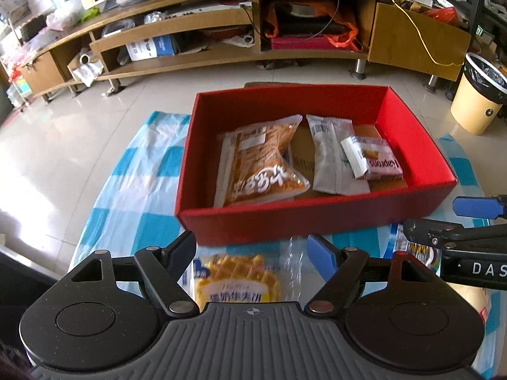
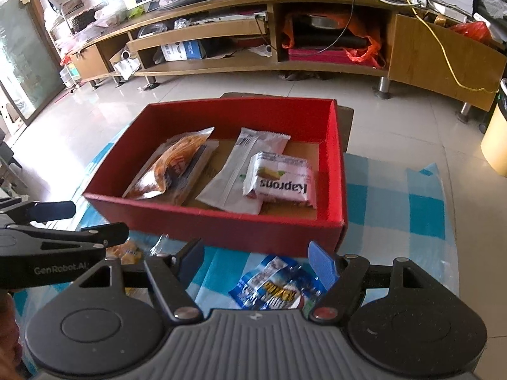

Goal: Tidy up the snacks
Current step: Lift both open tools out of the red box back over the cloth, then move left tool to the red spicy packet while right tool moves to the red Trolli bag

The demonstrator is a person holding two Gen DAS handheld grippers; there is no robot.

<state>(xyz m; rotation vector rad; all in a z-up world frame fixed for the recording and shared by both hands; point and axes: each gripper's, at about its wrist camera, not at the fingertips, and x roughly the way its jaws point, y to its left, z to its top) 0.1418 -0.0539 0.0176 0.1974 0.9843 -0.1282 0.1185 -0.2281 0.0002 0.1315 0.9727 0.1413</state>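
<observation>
Beyond the checked cloth (image 1: 136, 190) runs a tiled floor and a long wooden TV stand (image 1: 221, 25) across the top of both views, cluttered and no part of the job. Mid-frame on the cloth sits the red box (image 1: 412, 133), open-topped, so packets can be dropped straight in. Three lie flat inside it: an orange bag (image 1: 263, 164) at the left, a white sachet (image 1: 332, 158) in the middle, and a pink pack (image 1: 377, 161) resting partly on the sachet at the right. They look sorted already, side by side to leave floor room.

Two snacks remain outside, near the box's front wall. In the left view, a waffle pack (image 1: 237, 278) lies at lower centre, between the spread fingers of the left gripper (image 1: 253, 250), which is released and touching nothing I can see; it seems lined up for a grab. In the right view, a blue packet (image 2: 275, 285) lies at lower centre under the right gripper (image 2: 256, 259), likewise spread wide and empty. Each tool appears to have taken the packet on its own side, which would keep the arms from crossing. Whether either pad touches its packet is hard to tell
</observation>
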